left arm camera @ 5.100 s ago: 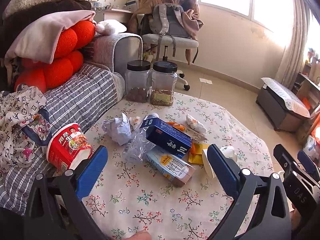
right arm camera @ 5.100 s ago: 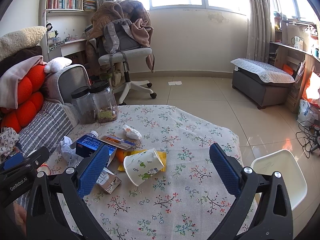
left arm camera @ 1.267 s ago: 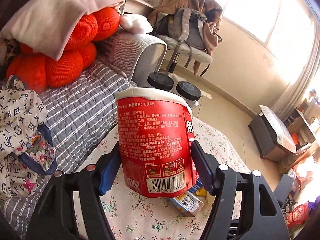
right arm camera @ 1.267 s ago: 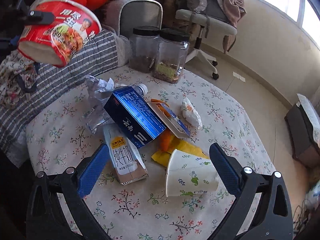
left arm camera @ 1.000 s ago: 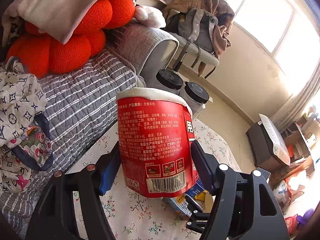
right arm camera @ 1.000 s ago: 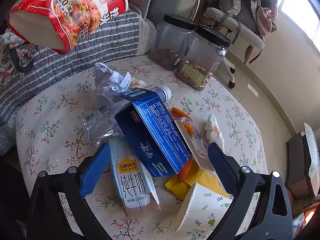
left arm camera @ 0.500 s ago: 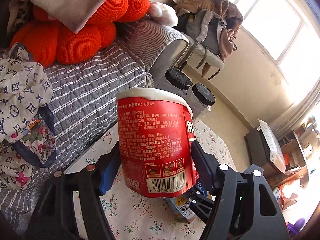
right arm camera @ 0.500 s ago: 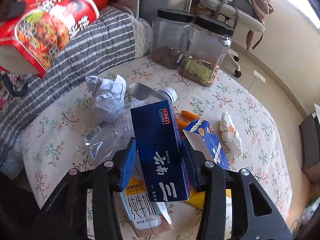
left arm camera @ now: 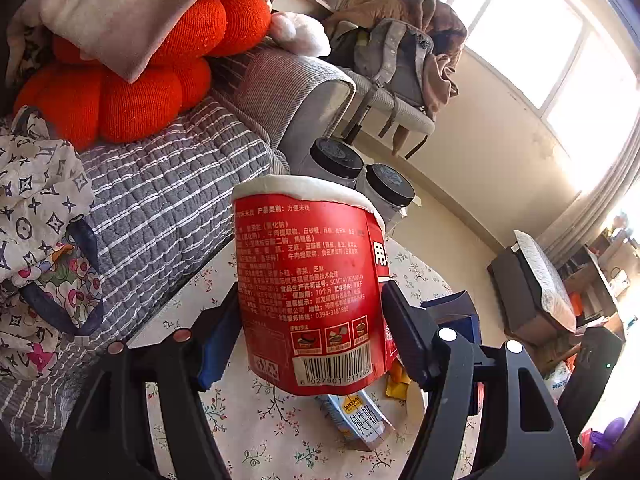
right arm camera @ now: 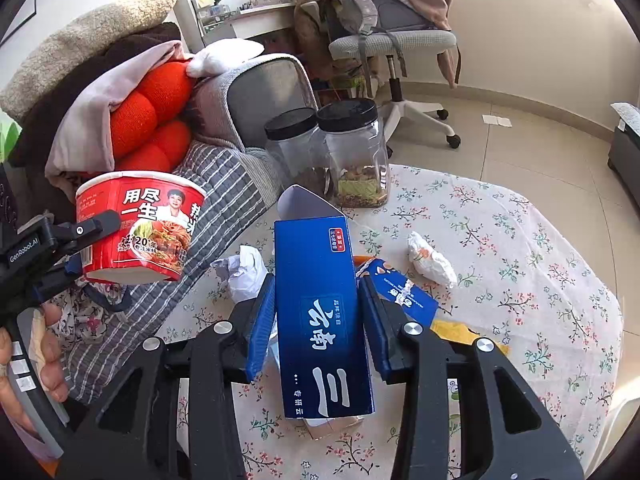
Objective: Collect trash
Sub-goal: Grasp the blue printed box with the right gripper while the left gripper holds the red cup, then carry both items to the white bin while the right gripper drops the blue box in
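Tongs in both hands were loaded: the left tongs (left arm camera: 308, 332) gripped the red noodle cup (left arm camera: 308, 280), and the right tongs (right arm camera: 320, 320) had just closed on the blue carton (right arm camera: 320, 312). Next, I judged, both needed carrying to a bin, with more litter left on the surface (right arm camera: 520, 240).

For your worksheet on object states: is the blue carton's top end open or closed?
Open: the blue carton shows a raised end flap with a pale inside.

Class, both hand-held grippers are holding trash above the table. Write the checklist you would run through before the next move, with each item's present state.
1. Left hand-held gripper clamped on the red noodle cup: ok.
2. Right hand-held gripper, jaws just closed, pressing the blue carton: ok.
3. Carton lifted off the floral tablecloth: ok.
4. Trash bin in view: not ok.
5. Table cleared: not ok; crumpled paper and milk carton remain.
6. Noodle cup empty: cannot tell.
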{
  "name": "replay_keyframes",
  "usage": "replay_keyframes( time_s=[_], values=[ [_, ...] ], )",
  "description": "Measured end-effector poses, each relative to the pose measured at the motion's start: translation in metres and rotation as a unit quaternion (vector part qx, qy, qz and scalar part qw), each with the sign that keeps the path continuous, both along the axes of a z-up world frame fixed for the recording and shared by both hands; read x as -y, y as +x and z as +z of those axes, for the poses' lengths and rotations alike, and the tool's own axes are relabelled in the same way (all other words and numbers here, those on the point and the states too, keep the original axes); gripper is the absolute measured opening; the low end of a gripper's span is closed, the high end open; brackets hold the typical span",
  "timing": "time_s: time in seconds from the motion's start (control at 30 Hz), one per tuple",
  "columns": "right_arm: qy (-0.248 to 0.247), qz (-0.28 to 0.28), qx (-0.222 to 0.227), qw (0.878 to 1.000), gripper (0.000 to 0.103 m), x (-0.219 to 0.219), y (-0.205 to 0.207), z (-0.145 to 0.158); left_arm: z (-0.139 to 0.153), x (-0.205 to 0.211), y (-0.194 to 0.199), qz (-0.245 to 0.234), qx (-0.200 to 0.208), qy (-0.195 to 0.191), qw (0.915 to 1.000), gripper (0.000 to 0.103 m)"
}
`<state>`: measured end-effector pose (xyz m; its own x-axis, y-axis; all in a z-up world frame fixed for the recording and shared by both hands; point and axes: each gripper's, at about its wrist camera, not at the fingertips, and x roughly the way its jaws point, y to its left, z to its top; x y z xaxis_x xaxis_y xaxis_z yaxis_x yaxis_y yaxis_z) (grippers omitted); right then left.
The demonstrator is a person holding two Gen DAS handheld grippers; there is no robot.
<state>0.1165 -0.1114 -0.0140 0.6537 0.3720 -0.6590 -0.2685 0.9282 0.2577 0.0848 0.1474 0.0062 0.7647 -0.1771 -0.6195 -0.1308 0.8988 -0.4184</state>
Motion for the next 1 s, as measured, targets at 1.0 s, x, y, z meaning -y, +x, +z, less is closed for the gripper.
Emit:
replay_keyframes(
  time_s=[1.0],
  values=[
    [-0.034,-0.330,0.062,0.941,0.039,0.263,-0.127,0.026,0.018,0.166,-0.016,-0.153,0.078,0.055,0.9835,0.067]
  ],
)
